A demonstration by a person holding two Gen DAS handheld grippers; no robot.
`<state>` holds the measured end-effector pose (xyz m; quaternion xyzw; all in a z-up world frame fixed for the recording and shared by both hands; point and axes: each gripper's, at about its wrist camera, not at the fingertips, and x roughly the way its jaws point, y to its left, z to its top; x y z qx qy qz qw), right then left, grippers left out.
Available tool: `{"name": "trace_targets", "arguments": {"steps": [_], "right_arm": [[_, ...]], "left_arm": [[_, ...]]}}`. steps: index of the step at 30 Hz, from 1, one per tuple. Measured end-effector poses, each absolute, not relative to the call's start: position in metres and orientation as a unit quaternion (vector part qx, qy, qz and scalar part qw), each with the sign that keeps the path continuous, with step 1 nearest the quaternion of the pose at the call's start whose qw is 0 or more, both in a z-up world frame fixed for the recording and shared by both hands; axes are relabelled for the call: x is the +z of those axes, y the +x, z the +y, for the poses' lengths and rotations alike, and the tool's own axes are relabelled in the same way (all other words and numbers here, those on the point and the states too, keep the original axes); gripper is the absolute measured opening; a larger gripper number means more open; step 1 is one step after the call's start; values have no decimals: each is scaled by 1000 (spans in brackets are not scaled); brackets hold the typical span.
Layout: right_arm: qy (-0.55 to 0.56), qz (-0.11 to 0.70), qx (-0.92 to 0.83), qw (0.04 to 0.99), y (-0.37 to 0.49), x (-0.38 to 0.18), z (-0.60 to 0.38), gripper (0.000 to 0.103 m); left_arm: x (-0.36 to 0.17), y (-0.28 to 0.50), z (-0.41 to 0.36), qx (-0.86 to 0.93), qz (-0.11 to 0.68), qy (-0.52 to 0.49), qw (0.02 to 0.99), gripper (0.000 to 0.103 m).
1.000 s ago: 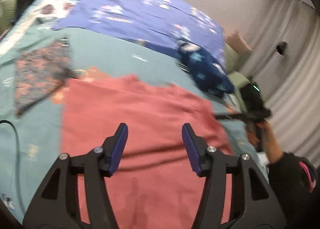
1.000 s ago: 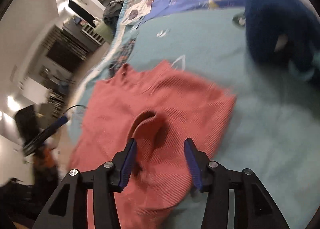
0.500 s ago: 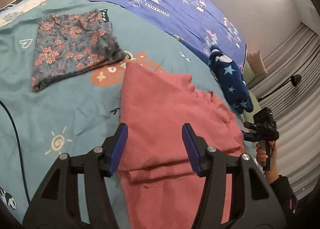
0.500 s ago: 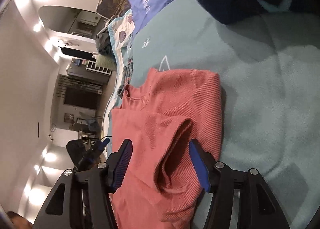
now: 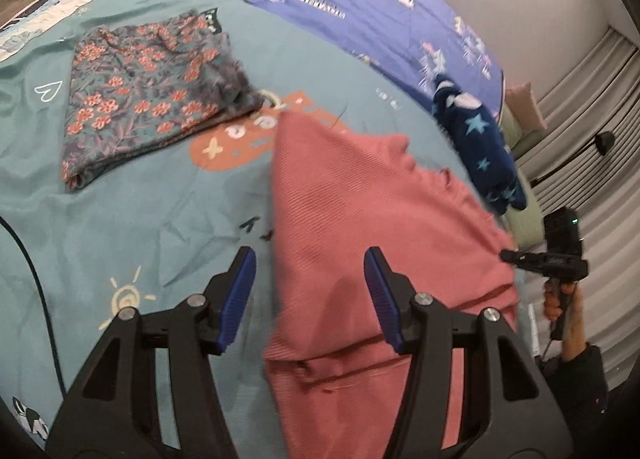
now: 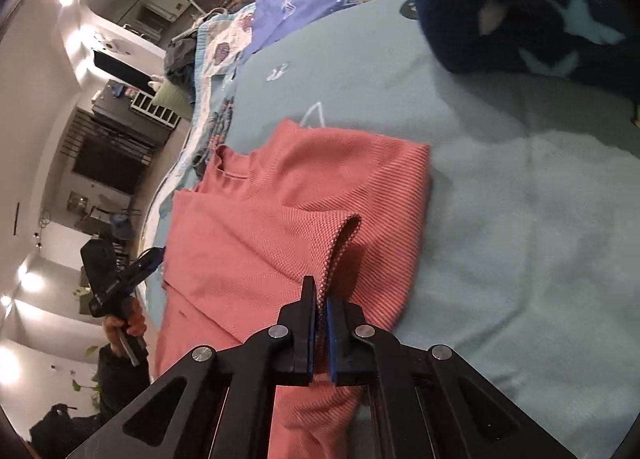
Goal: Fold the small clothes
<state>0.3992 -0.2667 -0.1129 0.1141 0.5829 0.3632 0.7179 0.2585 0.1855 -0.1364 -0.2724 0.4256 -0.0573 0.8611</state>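
A pink ribbed top (image 5: 360, 211) lies on the teal bedspread (image 5: 120, 227), its left side folded over in a straight edge. My left gripper (image 5: 310, 291) is open and empty, hovering over the top's near left edge. My right gripper (image 6: 322, 299) is shut on a raised fold of the pink top (image 6: 256, 235) at its right side; the fabric stands up in a ridge between the pads. The right gripper also shows in the left wrist view (image 5: 508, 255) at the top's far right edge.
A folded floral garment (image 5: 152, 91) lies at the left of the bedspread. A navy star-print fleece garment (image 5: 476, 139) lies beyond the top, also in the right wrist view (image 6: 520, 7). A purple printed sheet (image 5: 360, 7) covers the far side.
My right gripper has closed on a fold of the pink top; it was open half a second ago. My left gripper has shifted slightly left over the top's edge and stayed open.
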Motion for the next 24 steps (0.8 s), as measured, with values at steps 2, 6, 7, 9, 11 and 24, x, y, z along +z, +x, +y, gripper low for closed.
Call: {"name": "trace_targets", "arguments": {"steps": [2,6,7,9,11,24], "right_arm": [[113,581,365,719,396,-112,-271,3],[61,580,348,735,390,-116,-259,3],[51,573,344,742,389,-112,-258,3],[41,562,331,757,388,-102,-261,3],[32,556,316,768,389,-94,-267,2],[55,489,361,792,371,-57,-252,6]], "left_arm": [[-143,259,186,-57,431,-272,859,57],[-157,262,185,-51,450,-268,850,58],[-155,261,185,-52,448,-265,852,58],[-150,258,186,-51,450,-259,853,59],[-141,255,187,-52,444,-251,858,59],[-129,309,183,-158,372,-334,852,62]]}}
